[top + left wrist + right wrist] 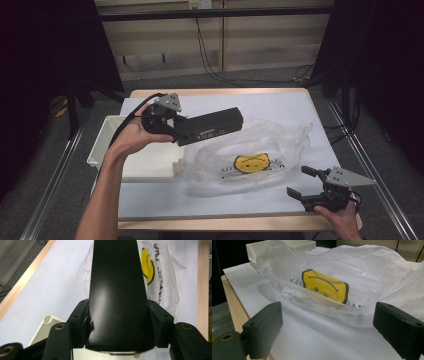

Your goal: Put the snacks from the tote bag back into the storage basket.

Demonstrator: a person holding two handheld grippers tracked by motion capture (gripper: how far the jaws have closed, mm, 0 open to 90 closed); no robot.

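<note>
Table [150,200] carries tray [107,135] at left and clear bag [280,145] at centre; left gripper [177,131] clamped on black box [212,126], held above bag's near-left edge; right gripper [300,182] jaws apart, empty, just beside bag

Black box [212,126] clamped in left gripper [172,125] hangs above the far-left edge of the plastic bag [250,155], blocking passage over that part. Bag sprawls across mid-table, crumpled and puffed up (yellow smiley print on it), the main obstacle between the two grippers. White tray [117,150] takes the left side, touching or just beside the bag's left end. Right gripper [306,182], jaws spread with nothing between them, sits at the near right corner; bare table [165,200] lies between it and the bag's near edge. Near strip in front of the tray and bag is free. Far strip behind the bag is free too.
</note>
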